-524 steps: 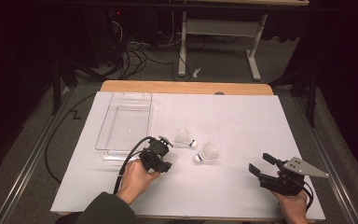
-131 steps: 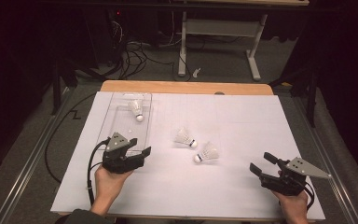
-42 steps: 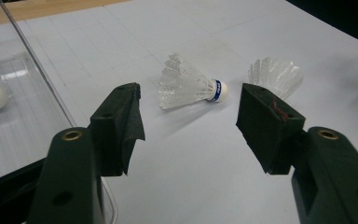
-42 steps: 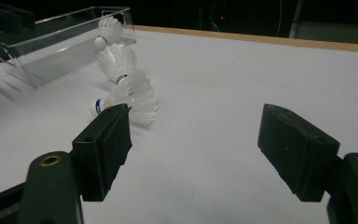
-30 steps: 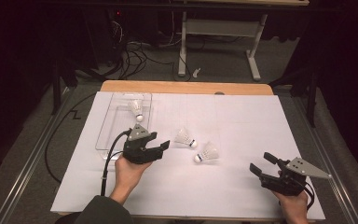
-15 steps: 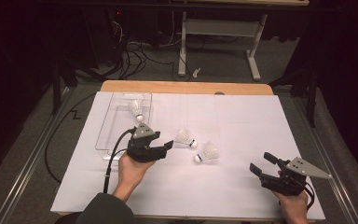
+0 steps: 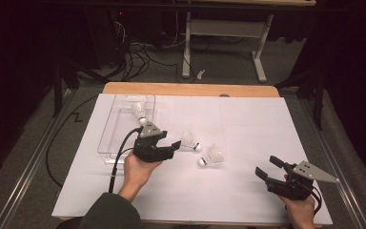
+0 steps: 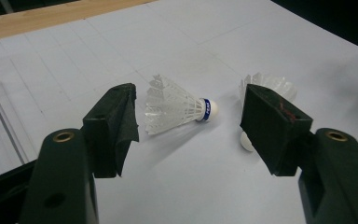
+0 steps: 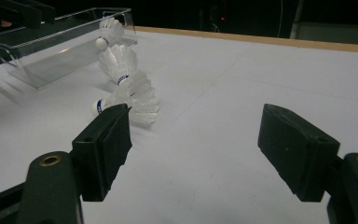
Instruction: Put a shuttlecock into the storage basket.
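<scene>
Three white shuttlecocks with blue-banded corks are in view. One lies in the clear tray [image 7: 109,138], a shuttlecock [image 7: 139,112] at its far end. A second shuttlecock [image 7: 189,141] lies on the white sheet just ahead of my left gripper [image 7: 171,149]. Its jaws have just been opening and stand wide, with this shuttlecock [image 8: 177,105] beyond the pads and untouched. The third shuttlecock [image 7: 211,156] lies a little to its right, partly behind one jaw [image 8: 265,84]. My right gripper [image 7: 267,168] rests open and empty near the front right corner.
From the right gripper [image 9: 193,140] the shuttlecocks line up towards the tray [image 9: 56,51] at the left. A bare wooden strip [image 7: 190,89] edges the table's far side. A black cable [image 7: 119,157] trails from the left gripper. Table legs and cables stand on the floor beyond.
The left gripper has moved right, from beside the tray towards the nearer loose shuttlecock. Long before, the tray was empty; now it holds a shuttlecock. The right gripper has not moved.
</scene>
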